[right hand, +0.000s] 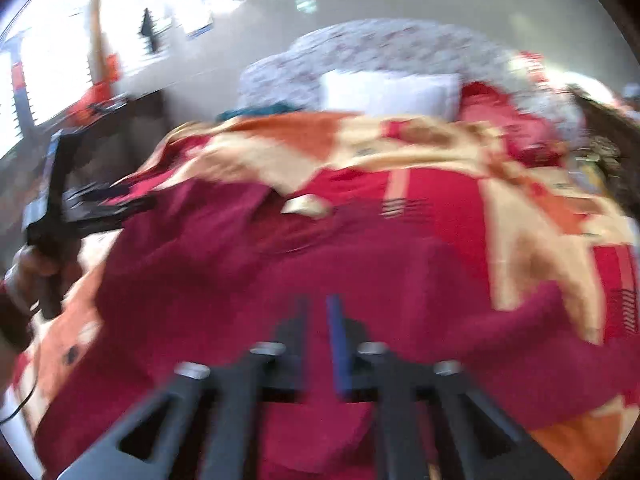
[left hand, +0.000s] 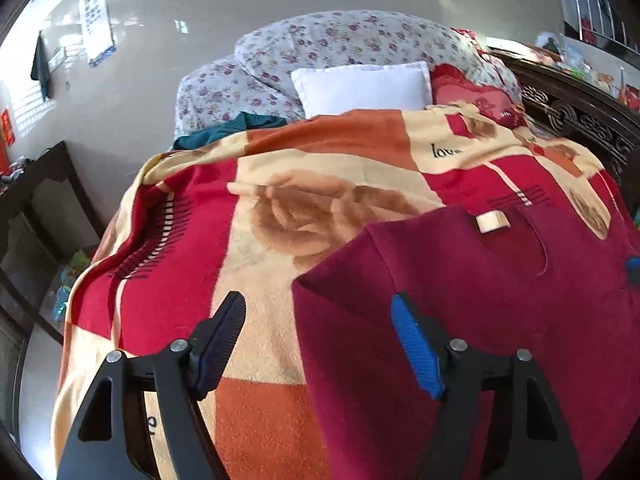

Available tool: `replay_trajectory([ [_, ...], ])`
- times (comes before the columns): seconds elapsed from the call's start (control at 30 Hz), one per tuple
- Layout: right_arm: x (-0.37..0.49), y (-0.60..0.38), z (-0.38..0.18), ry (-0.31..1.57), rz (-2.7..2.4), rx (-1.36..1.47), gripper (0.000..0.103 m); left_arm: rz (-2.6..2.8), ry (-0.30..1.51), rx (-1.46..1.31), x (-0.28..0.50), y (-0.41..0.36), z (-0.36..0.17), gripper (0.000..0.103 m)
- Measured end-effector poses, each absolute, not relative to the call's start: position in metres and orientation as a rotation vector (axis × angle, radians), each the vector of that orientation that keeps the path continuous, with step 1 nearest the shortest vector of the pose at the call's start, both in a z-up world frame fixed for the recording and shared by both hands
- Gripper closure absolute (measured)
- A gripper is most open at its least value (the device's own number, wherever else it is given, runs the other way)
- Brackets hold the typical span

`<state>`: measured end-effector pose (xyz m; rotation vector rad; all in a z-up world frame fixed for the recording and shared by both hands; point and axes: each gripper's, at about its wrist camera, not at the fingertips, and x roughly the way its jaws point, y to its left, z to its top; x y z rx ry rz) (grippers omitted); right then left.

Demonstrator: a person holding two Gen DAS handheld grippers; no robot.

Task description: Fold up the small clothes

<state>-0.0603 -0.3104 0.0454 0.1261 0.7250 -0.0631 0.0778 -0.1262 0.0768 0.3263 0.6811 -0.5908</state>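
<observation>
A small maroon garment (left hand: 500, 312) lies flat on the patterned blanket (left hand: 280, 208), with a beige neck label (left hand: 492, 222) at its far edge. My left gripper (left hand: 320, 308) is open, straddling the garment's left edge: its blue finger is over the cloth, its black finger over the blanket. In the blurred right wrist view the same garment (right hand: 280, 280) and label (right hand: 304, 206) show, and my right gripper (right hand: 320, 308) has its fingers close together over the cloth; I cannot tell whether cloth is pinched. The left gripper also shows in the right wrist view (right hand: 116, 204), over the garment's left edge.
A white pillow (left hand: 364, 86), a flowered quilt (left hand: 340, 40), a red cushion (left hand: 472, 88) and a teal cloth (left hand: 232, 128) lie at the bed's head. A carved dark headboard (left hand: 576, 120) runs along the right. Dark furniture (left hand: 40, 216) stands left of the bed.
</observation>
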Motion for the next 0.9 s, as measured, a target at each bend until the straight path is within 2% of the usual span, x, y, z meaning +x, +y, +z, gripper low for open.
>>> replay_trajectory([
  [0.03,-0.058,-0.300,0.043,0.720,-0.033,0.098,0.023,-0.602,0.692,0.323,0.079,-0.126,0.076,0.028],
  [0.17,-0.028,-0.261,0.034,0.727,0.064,-0.046,0.022,-0.600,0.704,0.342,0.084,-0.126,0.074,0.025],
  [0.37,0.025,-0.236,0.018,0.744,0.207,-0.036,0.024,-0.583,0.765,0.201,0.102,-0.110,0.071,0.025],
  [0.4,0.032,-0.232,0.015,0.748,0.261,-0.018,0.027,-0.575,0.768,0.175,0.103,-0.107,0.071,0.025],
  [0.43,0.035,-0.229,0.012,0.755,0.289,-0.012,0.050,-0.566,0.768,0.156,0.104,-0.104,0.072,0.025],
  [0.47,0.040,-0.225,0.008,0.774,0.282,-0.025,0.092,-0.560,0.768,0.144,0.105,-0.102,0.073,0.025],
  [0.5,0.041,-0.224,0.007,0.780,0.265,-0.031,0.095,-0.557,0.767,0.129,0.105,-0.100,0.075,0.025],
  [0.73,0.025,-0.241,0.041,0.674,0.090,-0.066,0.096,-0.554,0.703,0.061,0.091,-0.090,0.096,0.025],
  [0.9,0.047,-0.259,0.020,0.765,0.015,-0.002,0.091,-0.568,0.705,0.082,0.074,-0.109,0.092,0.025],
])
